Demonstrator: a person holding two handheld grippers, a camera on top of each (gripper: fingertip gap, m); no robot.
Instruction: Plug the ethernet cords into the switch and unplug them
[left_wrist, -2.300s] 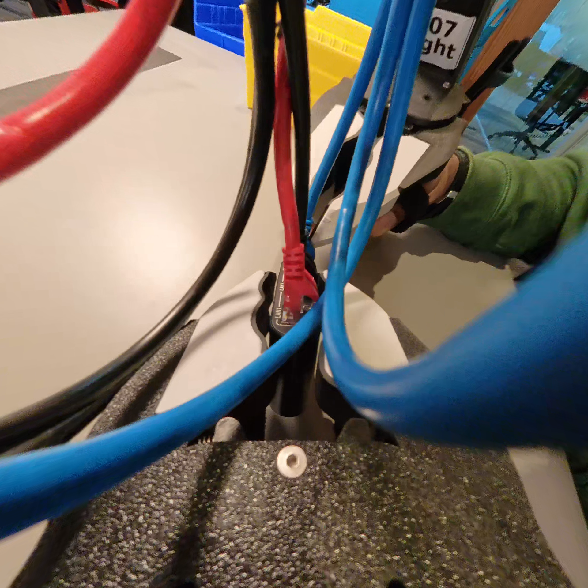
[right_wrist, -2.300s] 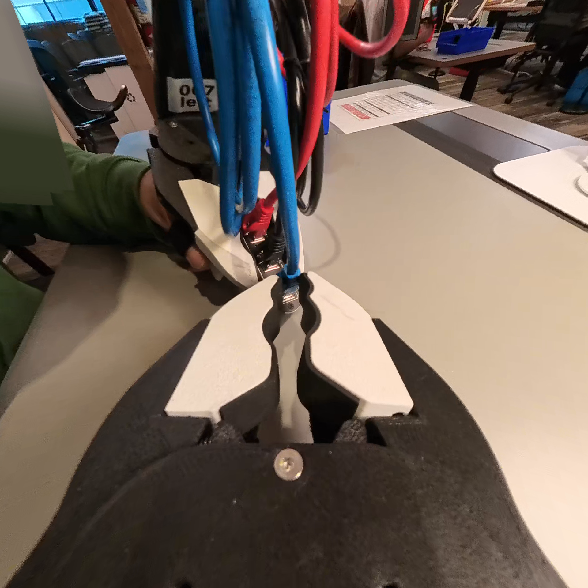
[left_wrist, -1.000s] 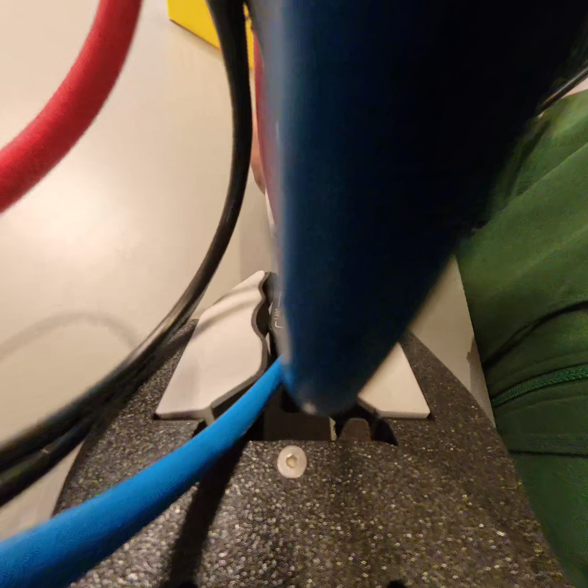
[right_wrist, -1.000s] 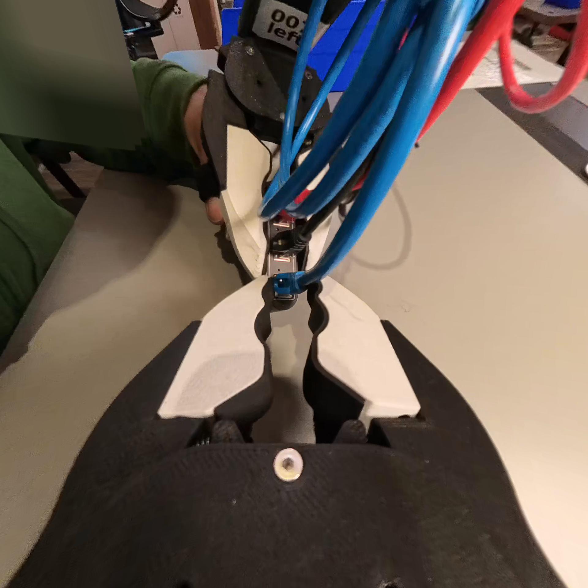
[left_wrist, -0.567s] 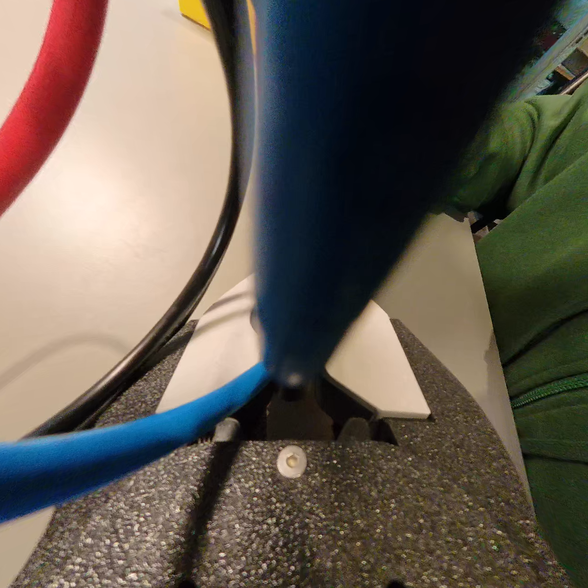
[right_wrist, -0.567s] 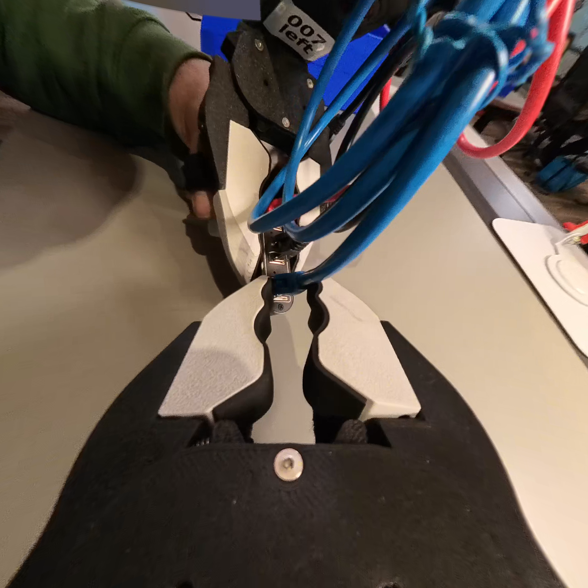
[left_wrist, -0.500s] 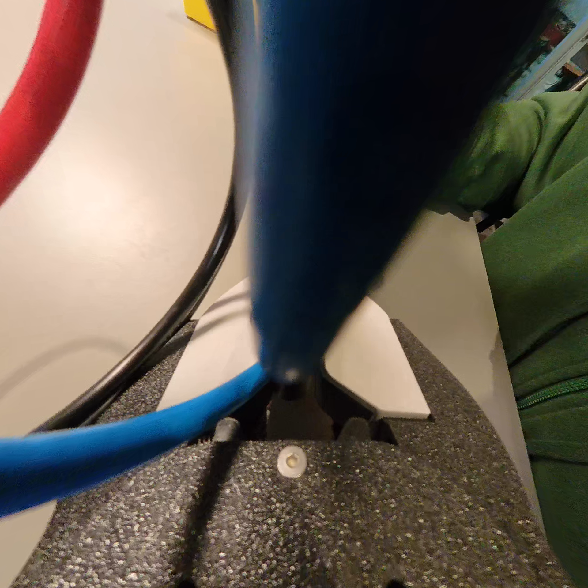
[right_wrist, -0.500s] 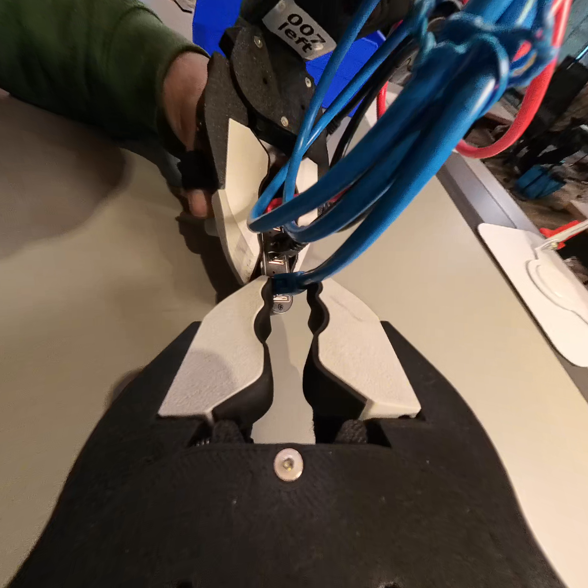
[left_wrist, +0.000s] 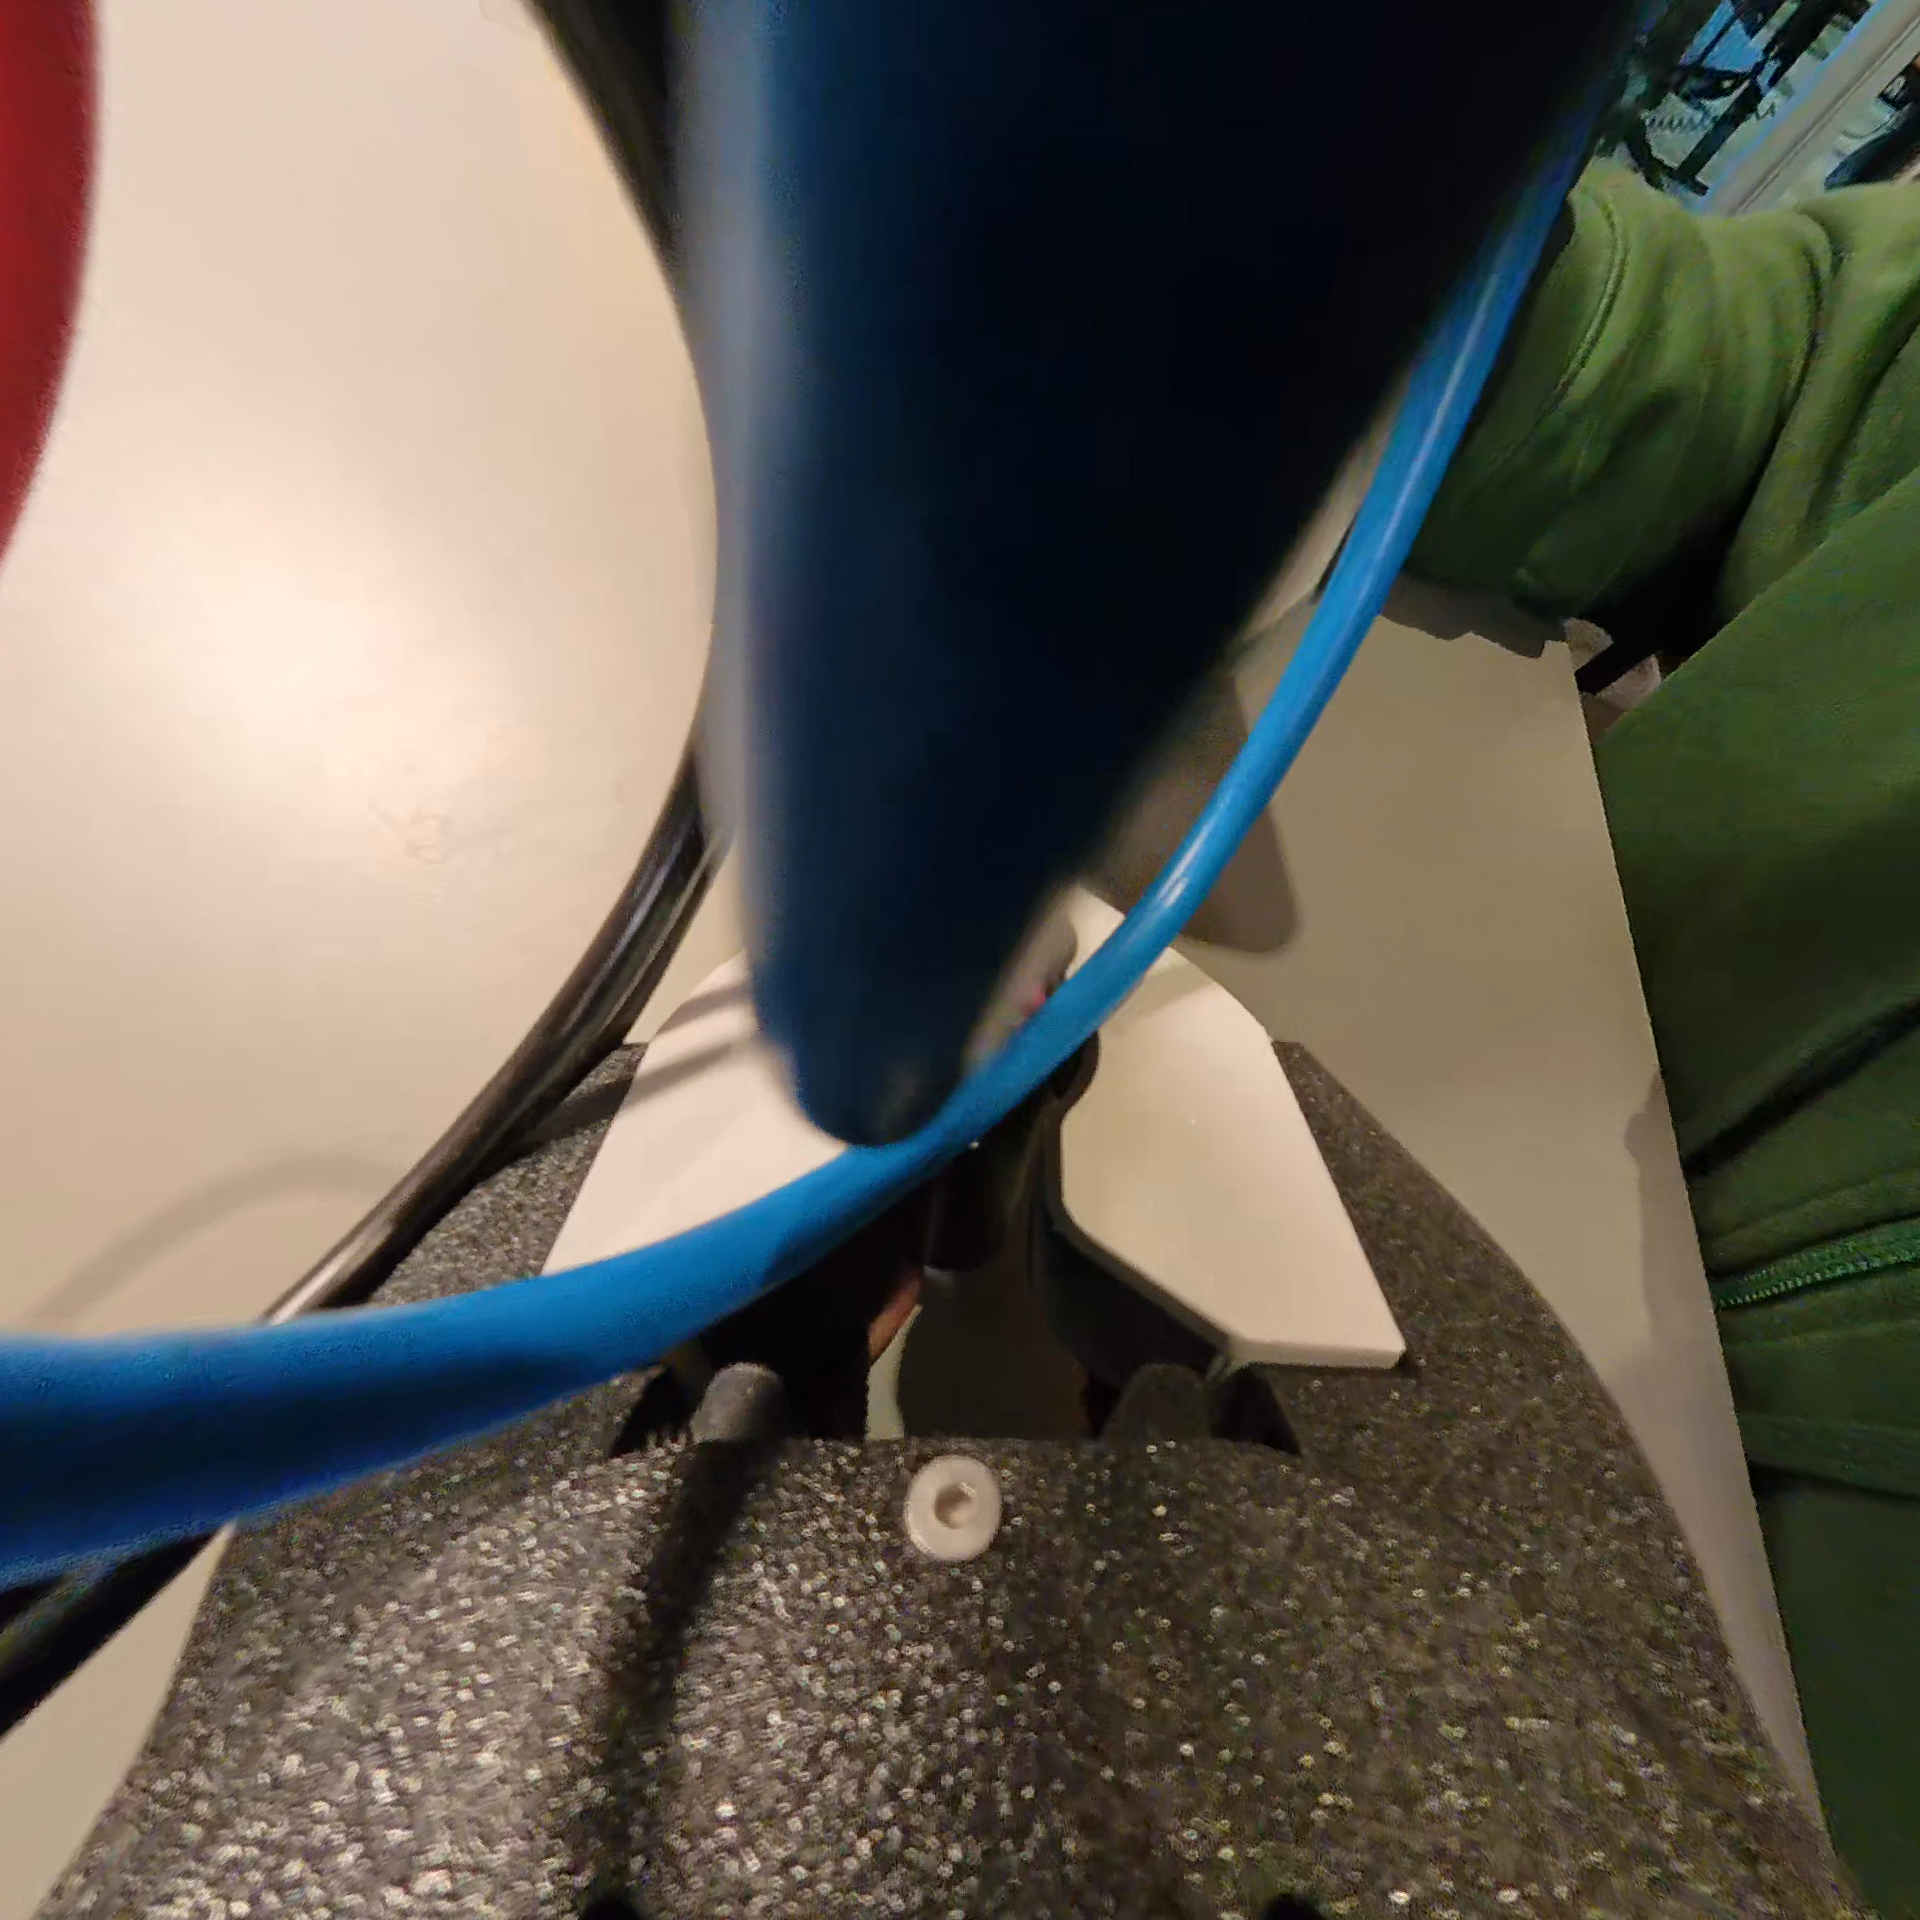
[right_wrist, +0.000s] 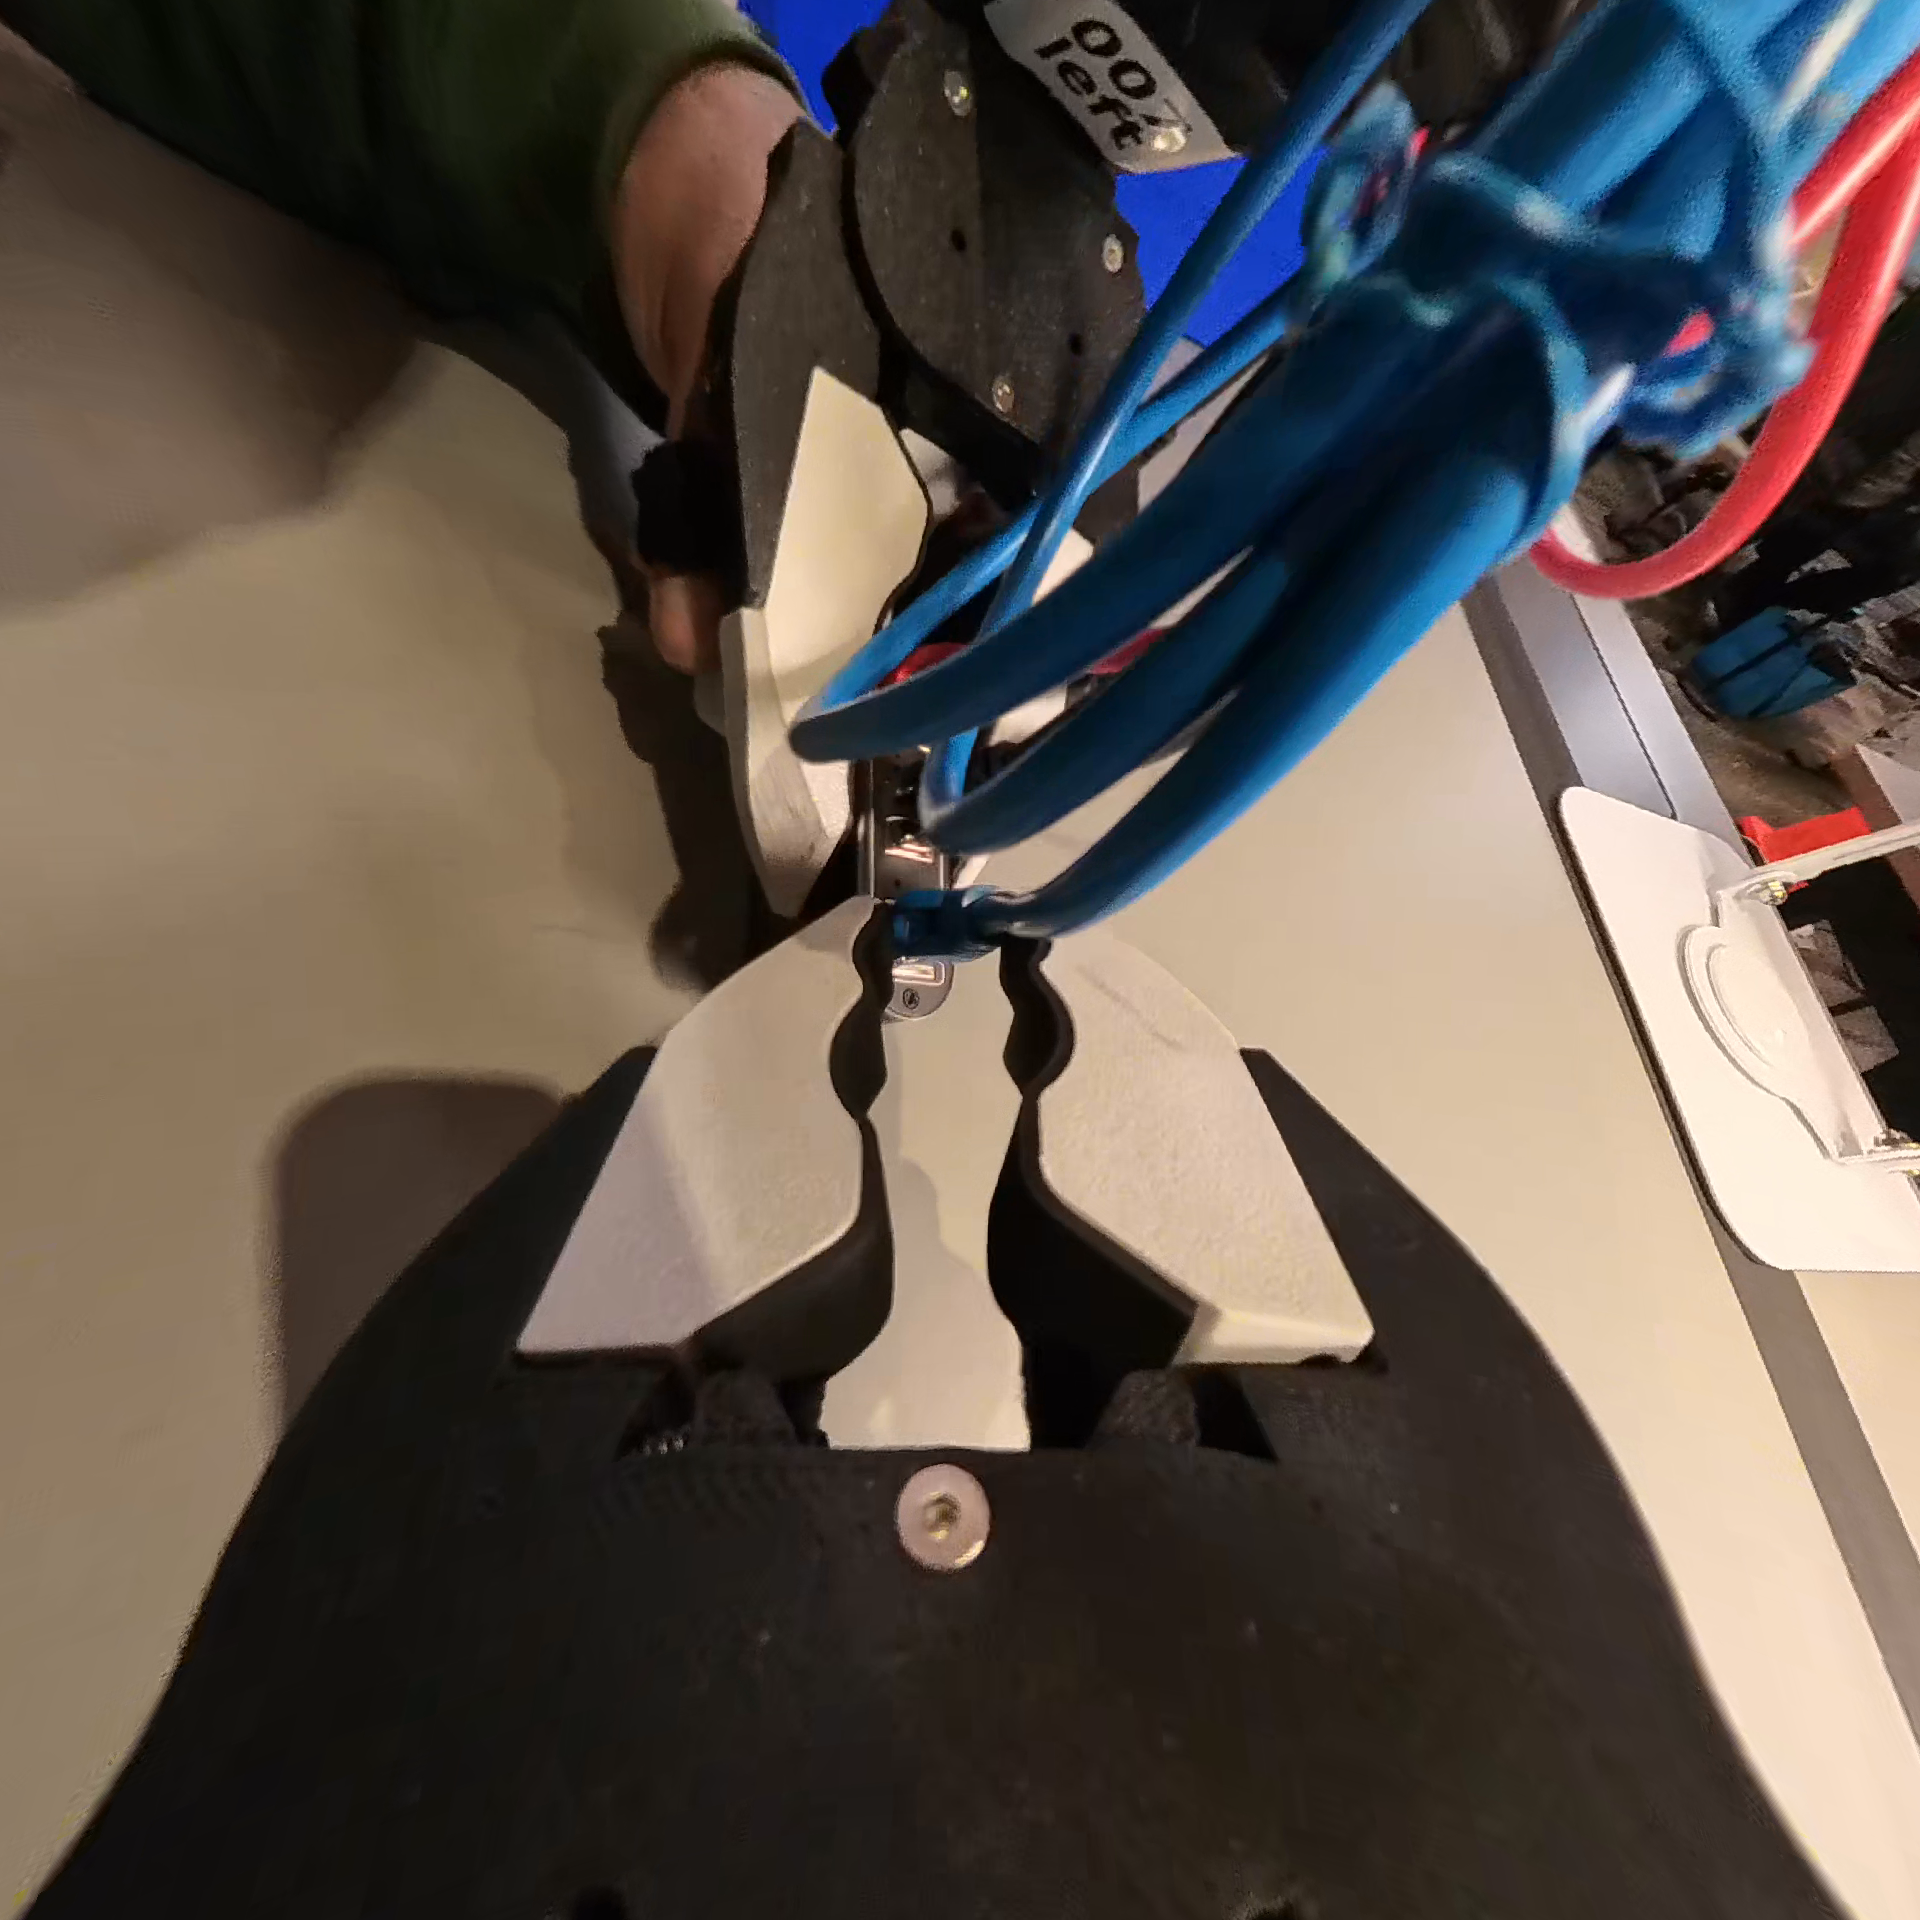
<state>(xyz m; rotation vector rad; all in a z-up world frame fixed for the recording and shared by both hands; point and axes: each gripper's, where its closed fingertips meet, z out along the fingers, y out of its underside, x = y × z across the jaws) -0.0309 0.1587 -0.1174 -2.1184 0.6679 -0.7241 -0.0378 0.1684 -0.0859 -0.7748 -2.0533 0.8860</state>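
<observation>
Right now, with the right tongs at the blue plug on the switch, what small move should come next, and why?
Probably close the right tongs on the blue plug. Their tips flank it, seemingly with a small gap. The plug sits in the switch, which the left tongs appear to hold. A firm grip seems needed before pushing or pulling.

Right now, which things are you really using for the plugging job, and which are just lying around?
For the job:
- switch, gripped by the left claw
- blue plug at the right claw tips
- blue cords
- red cord
- black cord

Just lying about:
- white plate at the table edge
- blue box behind
</observation>
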